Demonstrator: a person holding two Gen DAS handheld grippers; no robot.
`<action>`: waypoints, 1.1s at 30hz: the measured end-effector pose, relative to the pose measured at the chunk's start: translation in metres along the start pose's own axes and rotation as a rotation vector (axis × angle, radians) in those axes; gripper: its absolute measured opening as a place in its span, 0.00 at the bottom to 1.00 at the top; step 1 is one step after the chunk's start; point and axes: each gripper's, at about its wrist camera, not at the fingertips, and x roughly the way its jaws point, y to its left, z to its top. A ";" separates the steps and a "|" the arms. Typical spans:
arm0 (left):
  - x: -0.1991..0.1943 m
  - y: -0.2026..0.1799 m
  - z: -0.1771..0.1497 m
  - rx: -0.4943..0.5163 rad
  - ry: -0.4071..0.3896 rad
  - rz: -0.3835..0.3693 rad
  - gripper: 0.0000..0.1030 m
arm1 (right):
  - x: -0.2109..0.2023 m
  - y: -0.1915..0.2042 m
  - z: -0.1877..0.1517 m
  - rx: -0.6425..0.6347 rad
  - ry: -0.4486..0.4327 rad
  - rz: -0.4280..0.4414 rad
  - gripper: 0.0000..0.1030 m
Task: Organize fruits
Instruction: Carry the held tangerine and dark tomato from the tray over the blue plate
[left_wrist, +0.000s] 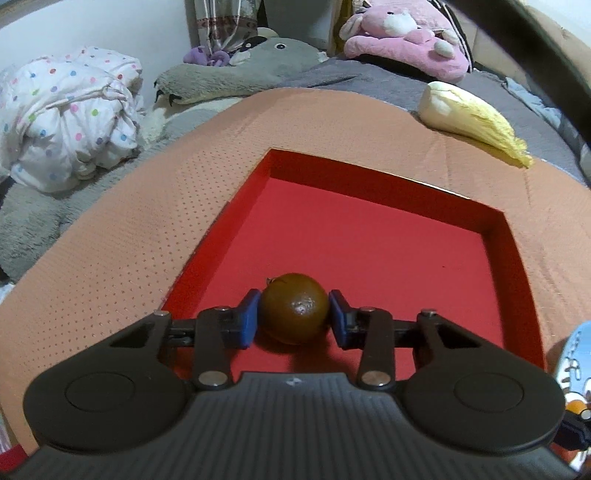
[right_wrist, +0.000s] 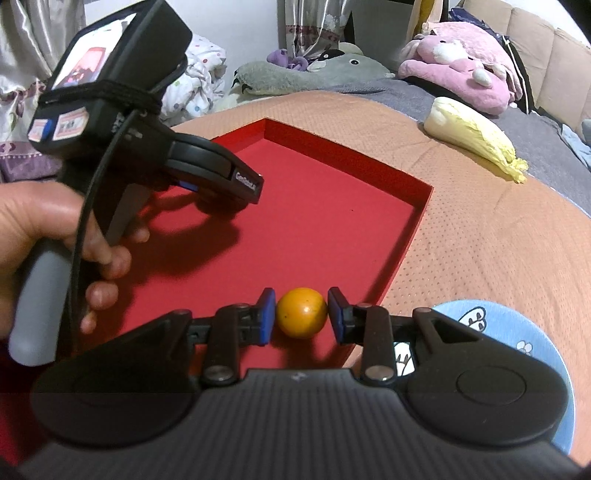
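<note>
Your left gripper (left_wrist: 294, 314) pinches a dark brown fruit (left_wrist: 294, 308) over the red tray (left_wrist: 388, 236)'s near end — your right gripper (right_wrist: 301, 314) pinches an orange fruit (right_wrist: 301, 312) just above the tray's near right edge. Farther off, a cabbage (left_wrist: 476, 122) lies on the orange mat (left_wrist: 122, 229).

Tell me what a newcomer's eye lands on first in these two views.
First the big red tray on the orange mat, filling the middle of both views. Next, the fruit between the blue pads: a dark brownish fruit in the left gripper and an orange fruit in the right gripper, both low over the tray's near end. A pale napa cabbage lies beyond the tray, on the right.
</note>
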 end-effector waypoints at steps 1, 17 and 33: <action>-0.001 0.000 0.000 -0.002 -0.002 -0.006 0.44 | -0.001 0.000 0.000 0.002 -0.002 0.000 0.33; -0.038 -0.006 -0.021 0.040 -0.050 -0.090 0.44 | -0.029 0.000 -0.006 0.021 -0.055 0.009 0.33; -0.073 -0.025 -0.040 0.107 -0.086 -0.129 0.44 | -0.057 -0.006 -0.015 0.026 -0.086 -0.010 0.33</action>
